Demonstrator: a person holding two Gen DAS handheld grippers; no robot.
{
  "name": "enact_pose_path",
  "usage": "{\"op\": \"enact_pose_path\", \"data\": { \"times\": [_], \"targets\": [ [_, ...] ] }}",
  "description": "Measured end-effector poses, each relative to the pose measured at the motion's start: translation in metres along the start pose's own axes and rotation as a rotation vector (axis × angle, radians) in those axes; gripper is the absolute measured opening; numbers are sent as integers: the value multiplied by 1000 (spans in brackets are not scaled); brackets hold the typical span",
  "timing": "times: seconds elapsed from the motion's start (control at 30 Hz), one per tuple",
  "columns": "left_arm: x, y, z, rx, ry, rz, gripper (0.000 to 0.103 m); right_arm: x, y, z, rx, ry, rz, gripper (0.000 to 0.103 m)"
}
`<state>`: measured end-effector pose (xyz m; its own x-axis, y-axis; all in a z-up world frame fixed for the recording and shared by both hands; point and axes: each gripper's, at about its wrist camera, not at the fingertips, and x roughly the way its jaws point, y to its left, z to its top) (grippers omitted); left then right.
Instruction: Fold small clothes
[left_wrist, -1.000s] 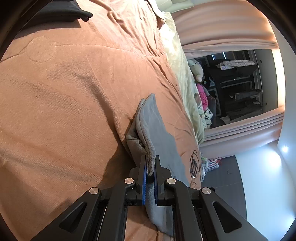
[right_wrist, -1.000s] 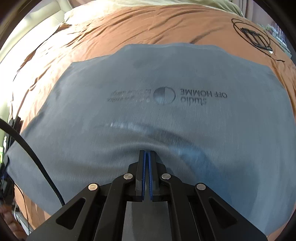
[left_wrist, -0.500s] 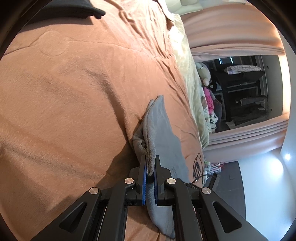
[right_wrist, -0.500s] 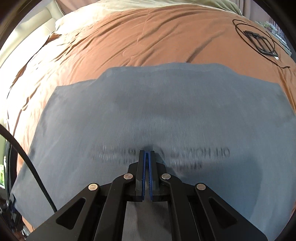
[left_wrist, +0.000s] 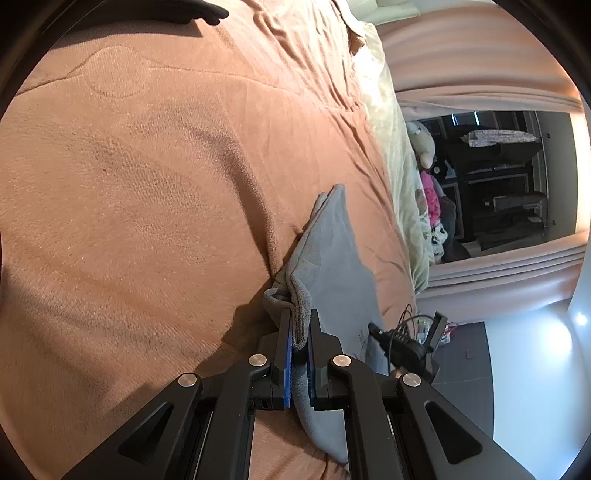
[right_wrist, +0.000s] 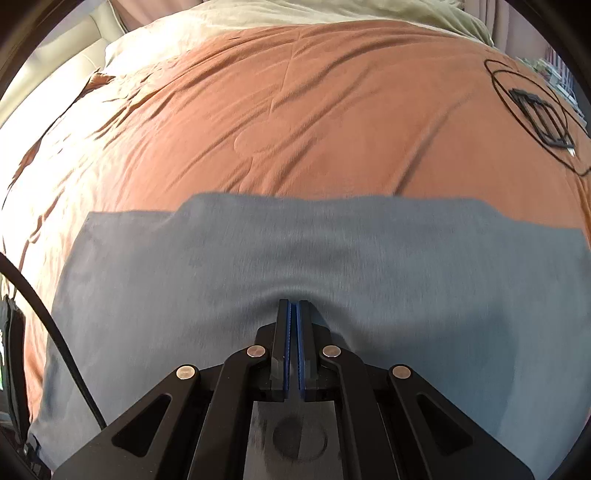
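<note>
A grey T-shirt (right_wrist: 332, 251) lies spread on the orange bedspread (right_wrist: 295, 110). My right gripper (right_wrist: 294, 304) is shut on its fabric, and creases in the cloth run into the fingertips. The shirt's straight far edge crosses the middle of the right wrist view. A dark round print shows faintly between the gripper's arms at the bottom. In the left wrist view the shirt (left_wrist: 332, 258) is seen edge-on. My left gripper (left_wrist: 298, 317) is shut on a bunched fold of its near edge, lifted a little off the bedspread (left_wrist: 147, 184).
A coiled black cable with a black frame (right_wrist: 535, 114) lies at the bed's far right. A dark garment (left_wrist: 177, 11) sits at the far end. Pale sheet (left_wrist: 399, 166) marks the bed's edge, with floor beyond. A black cable (right_wrist: 48, 332) hangs at the left.
In the right view the shirt's print has slid toward and under the gripper, and more orange bedspread shows beyond the shirt. The left gripper keeps its grip and has barely shifted.
</note>
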<state>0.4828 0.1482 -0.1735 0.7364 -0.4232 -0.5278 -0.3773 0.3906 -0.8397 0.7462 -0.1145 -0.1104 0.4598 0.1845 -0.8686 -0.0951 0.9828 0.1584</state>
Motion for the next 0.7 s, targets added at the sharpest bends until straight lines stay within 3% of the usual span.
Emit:
{"op": "enact_pose_path", "data": {
  "times": [0.37, 0.53, 0.7],
  "targets": [
    [3, -1, 0, 2, 3, 19, 6, 24, -12, 37, 67, -35, 53, 0],
    [2, -1, -1, -2, -3, 16, 6, 17, -13, 30, 80, -11, 101, 0],
    [1, -3, -2, 0, -11, -1, 6, -9, -6, 10, 2, 25, 73, 0]
  ]
}}
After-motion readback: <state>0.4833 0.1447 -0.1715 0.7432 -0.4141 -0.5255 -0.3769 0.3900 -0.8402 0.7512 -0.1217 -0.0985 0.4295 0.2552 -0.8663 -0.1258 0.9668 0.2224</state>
